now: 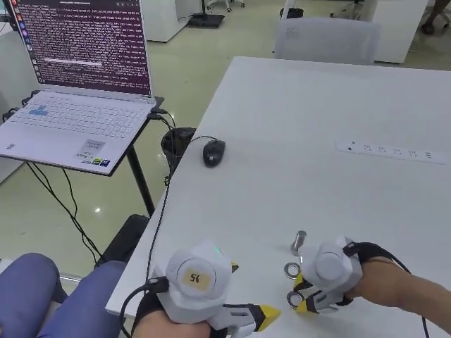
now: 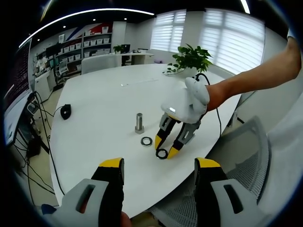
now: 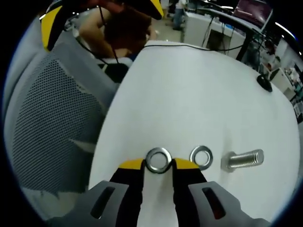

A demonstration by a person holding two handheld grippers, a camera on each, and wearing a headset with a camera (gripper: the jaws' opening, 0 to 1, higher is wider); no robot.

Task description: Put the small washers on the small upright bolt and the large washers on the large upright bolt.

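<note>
One steel bolt (image 1: 299, 243) stands upright on the white table (image 1: 296, 127), near its front edge. A loose washer (image 1: 292, 270) lies flat just in front of the bolt. My right gripper (image 1: 300, 296) is shut on a second washer (image 3: 158, 160), which sits between its yellow tips at table level. Next to that, the loose washer (image 3: 201, 157) and the bolt (image 3: 242, 160) lie to the right. My left gripper (image 2: 159, 165) hovers open near the table's front edge with nothing between its jaws, facing the right gripper (image 2: 165, 147), the bolt (image 2: 139, 123) and the loose washer (image 2: 146, 141).
A black mouse (image 1: 213, 151) with its cable lies mid-table at the left edge. A white power strip (image 1: 391, 150) lies at the far right. A laptop (image 1: 77, 113) stands on a side stand at the left. A mesh chair (image 3: 52, 127) is at the table's front edge.
</note>
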